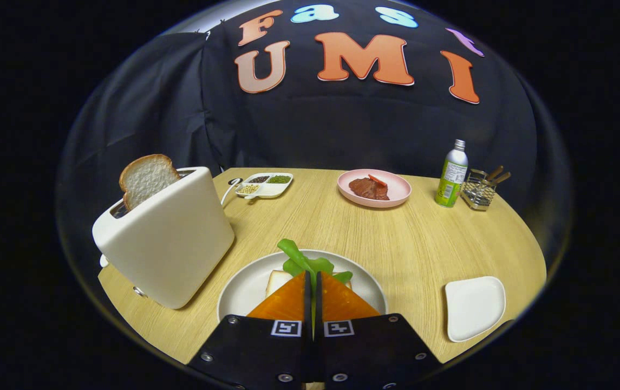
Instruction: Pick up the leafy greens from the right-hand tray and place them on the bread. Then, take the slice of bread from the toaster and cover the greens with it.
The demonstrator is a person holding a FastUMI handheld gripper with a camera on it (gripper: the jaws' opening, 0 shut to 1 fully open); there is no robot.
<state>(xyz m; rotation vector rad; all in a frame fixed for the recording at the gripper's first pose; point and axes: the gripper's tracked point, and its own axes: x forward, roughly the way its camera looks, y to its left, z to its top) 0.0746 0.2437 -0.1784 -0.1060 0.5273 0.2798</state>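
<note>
Toaster (pixel 166 241) at ten o'clock, bread slice (pixel 147 179) upright in its slot. Gripper (pixel 312 284) at six o'clock, fingers nearly together, pinching leafy greens (pixel 301 260) above bread (pixel 277 280) on round plate (pixel 245 290). Pink plate (pixel 396 187) of meat at one o'clock. Bare white tray (pixel 475 306) at four o'clock.

Black cloth wall (pixel 342 130) (creased) behind a light wooden table (pixel 423 238) — evenly lit.
</note>
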